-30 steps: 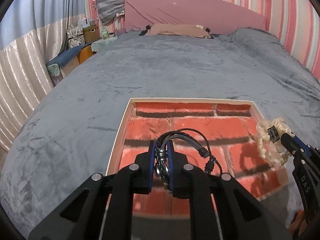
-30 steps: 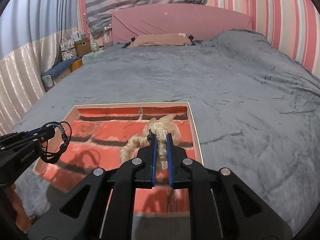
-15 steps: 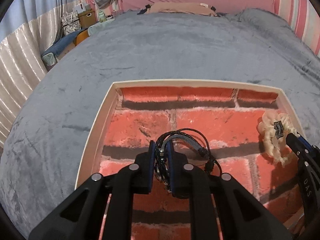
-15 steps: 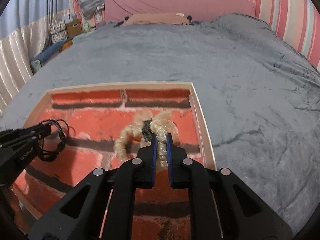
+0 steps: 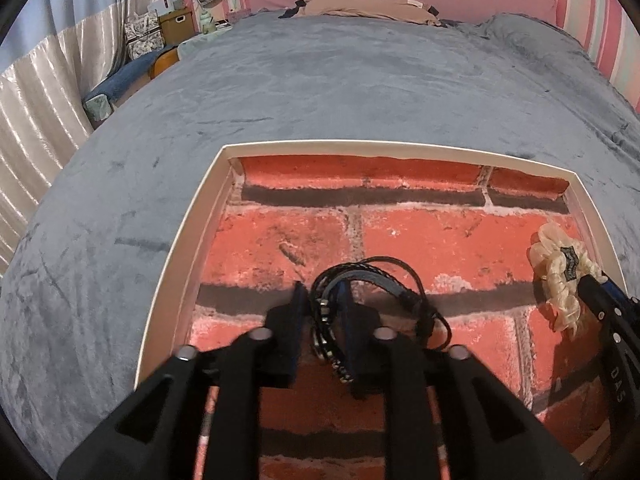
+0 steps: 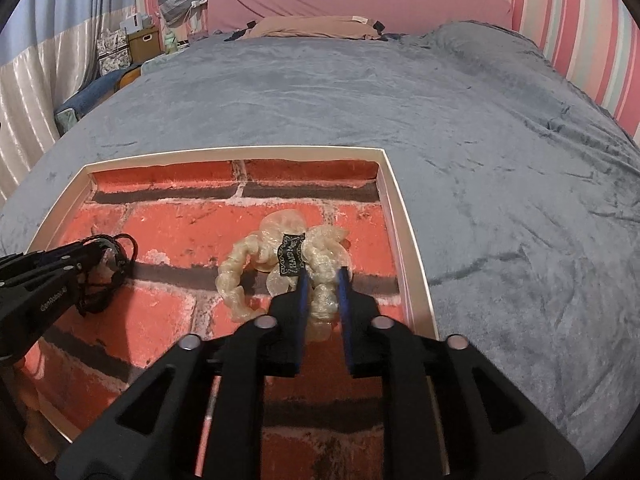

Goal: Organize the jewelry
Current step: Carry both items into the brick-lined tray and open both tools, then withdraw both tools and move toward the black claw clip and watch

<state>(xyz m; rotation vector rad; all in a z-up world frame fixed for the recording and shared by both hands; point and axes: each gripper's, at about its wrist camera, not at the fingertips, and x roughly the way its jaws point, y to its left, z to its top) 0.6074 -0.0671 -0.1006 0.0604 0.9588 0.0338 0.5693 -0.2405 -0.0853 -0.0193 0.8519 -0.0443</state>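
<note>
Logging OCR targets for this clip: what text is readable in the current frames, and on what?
"DAS": right gripper body, left wrist view.
"GenRobot.AI": left gripper body, right wrist view, small but legible.
Black tag on the cream scrunchie: ornate lettering, too blurred to read.
Nothing else readable.

A black braided cord bracelet point(image 5: 372, 300) with metal beads is lying in a loose coil on the left part of the brick-printed tray point(image 5: 188, 248). A cream ruffled scrunchie point(image 6: 280, 268) bearing a small black label is resting near the tray's right wall.
</note>
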